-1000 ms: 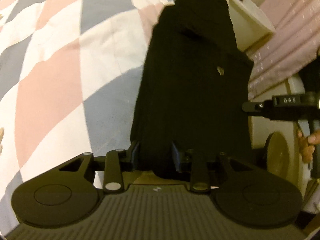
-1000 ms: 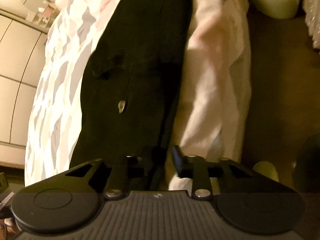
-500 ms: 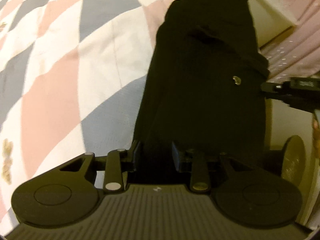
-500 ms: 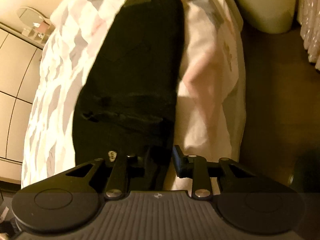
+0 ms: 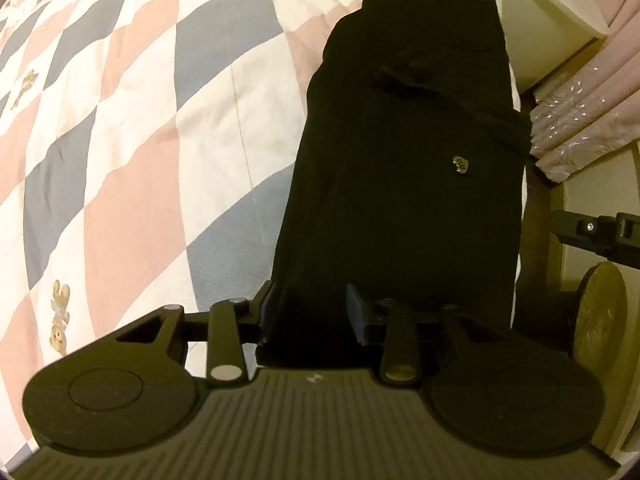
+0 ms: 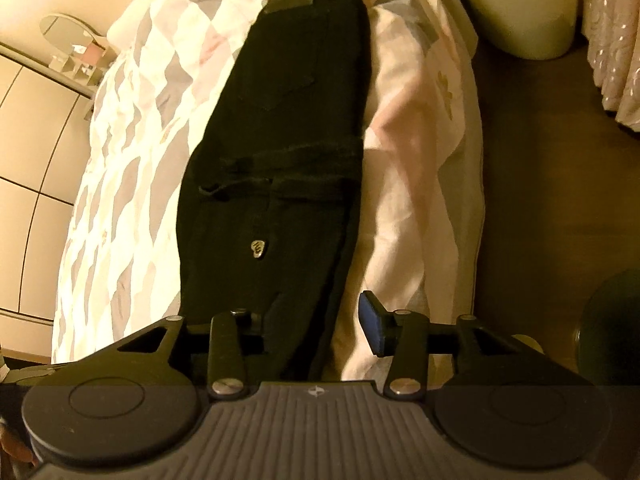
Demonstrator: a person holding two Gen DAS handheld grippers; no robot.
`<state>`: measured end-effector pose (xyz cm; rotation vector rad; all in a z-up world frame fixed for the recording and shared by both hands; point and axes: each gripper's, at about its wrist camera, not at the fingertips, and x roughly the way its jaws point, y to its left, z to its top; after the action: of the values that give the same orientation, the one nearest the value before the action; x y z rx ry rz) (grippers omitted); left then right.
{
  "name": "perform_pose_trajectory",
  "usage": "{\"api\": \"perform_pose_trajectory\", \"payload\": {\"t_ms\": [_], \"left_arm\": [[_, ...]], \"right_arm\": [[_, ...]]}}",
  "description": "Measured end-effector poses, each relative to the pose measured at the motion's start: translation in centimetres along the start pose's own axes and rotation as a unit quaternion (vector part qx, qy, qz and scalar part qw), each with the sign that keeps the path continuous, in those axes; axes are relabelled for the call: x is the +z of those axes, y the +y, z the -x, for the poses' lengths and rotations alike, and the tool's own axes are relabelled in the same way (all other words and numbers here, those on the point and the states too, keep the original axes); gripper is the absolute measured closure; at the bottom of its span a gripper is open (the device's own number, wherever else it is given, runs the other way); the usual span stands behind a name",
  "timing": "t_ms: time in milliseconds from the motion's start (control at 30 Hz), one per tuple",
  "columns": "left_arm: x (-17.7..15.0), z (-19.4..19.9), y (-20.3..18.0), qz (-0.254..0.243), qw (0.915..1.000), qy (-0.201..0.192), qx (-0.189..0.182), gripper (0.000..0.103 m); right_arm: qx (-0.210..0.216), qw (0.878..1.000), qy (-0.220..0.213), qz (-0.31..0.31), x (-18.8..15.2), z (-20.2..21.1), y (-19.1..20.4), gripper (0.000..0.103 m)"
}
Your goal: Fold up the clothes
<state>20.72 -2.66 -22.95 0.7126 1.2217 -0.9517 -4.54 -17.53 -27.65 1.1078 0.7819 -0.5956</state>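
Note:
A pair of black trousers [image 5: 404,200], folded lengthwise, lies stretched along the bed's edge on a checked quilt [image 5: 152,128]. A small metal badge [image 5: 460,165] shows on the fabric. My left gripper [image 5: 312,312] is at the near end of the trousers, and the cloth fills the gap between its fingers, so it is shut on them. In the right wrist view the trousers [image 6: 288,128] run away from my right gripper [image 6: 316,328]. Its right pad [image 6: 370,320] stands apart from the cloth, with quilt showing in the gap. Its left finger is hidden behind the fabric.
The quilt [image 6: 416,160] hangs over the bed's side down to a dark floor [image 6: 540,180]. A pale round bin [image 6: 524,8] and pink curtains [image 5: 580,112] stand beyond it. A cream cabinet [image 5: 548,12] is at the far end, and a wardrobe [image 6: 28,152] is at the left.
The trousers have come down to lie longer and flatter on the quilt. My right gripper's fingers have spread and a gap has opened beside the cloth. The left grip looks unchanged.

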Motion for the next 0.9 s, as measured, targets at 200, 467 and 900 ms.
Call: {"api": "perform_pose_trajectory", "payload": {"t_ms": [200,467,900], "left_arm": [[-1.7,0.7,0.0,-0.070,0.9964,-0.046,-0.012,0.070],[-11.3,0.3,-1.9,-0.426,0.8905,-0.135,0.083,0.055],[-15.5,-5.9,-2.9,-0.638,0.7285,-0.196,0.155,0.050]], "right_arm": [[-0.014,0.996,-0.004,0.090,-1.9,1.2,2.4,0.053],[-0.043,0.915,0.026,0.401,-11.3,0.1,8.3,0.031],[-0.104,0.763,0.001,0.638,-19.3,-3.9,9.4,0.020]]}}
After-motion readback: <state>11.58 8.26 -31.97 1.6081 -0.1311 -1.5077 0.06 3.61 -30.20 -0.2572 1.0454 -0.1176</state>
